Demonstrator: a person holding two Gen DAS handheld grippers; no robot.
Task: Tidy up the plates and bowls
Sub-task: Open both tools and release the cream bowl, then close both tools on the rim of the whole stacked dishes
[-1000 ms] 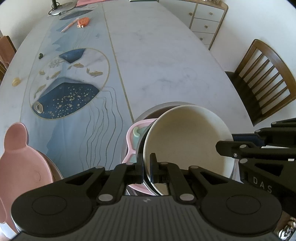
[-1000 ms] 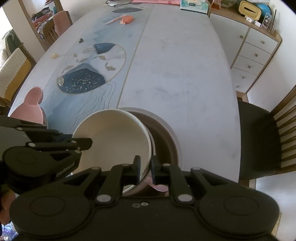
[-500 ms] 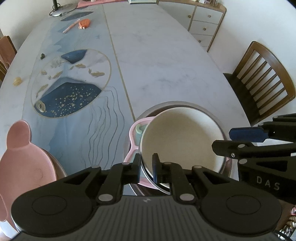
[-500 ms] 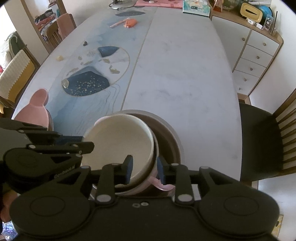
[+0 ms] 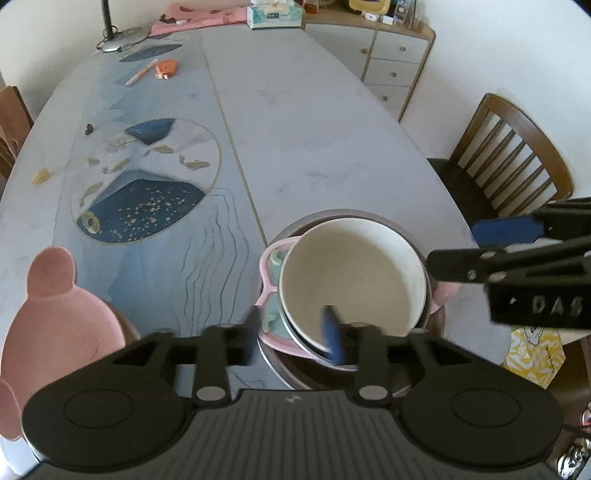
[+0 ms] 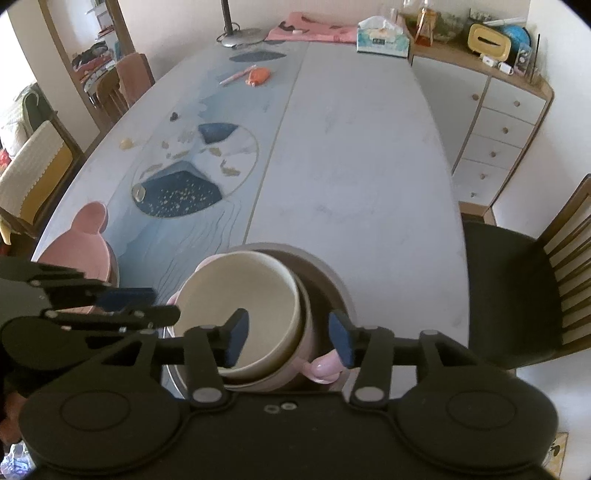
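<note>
**Both grippers let go of the cream bowl**

In the lower middle of the left wrist view, the left gripper stood wide open, holding nothing; half a second earlier its fingers were pinched on the rim of the cream bowl. The right gripper had also spread fully and held nothing. The cream bowl now sat nested in the stack, on the pink plate inside the brown bowl. This placement looked finished. At the lower left, the pink eared plate probably waited next. Farther up, the table carried an orange object and a tissue box.
</note>
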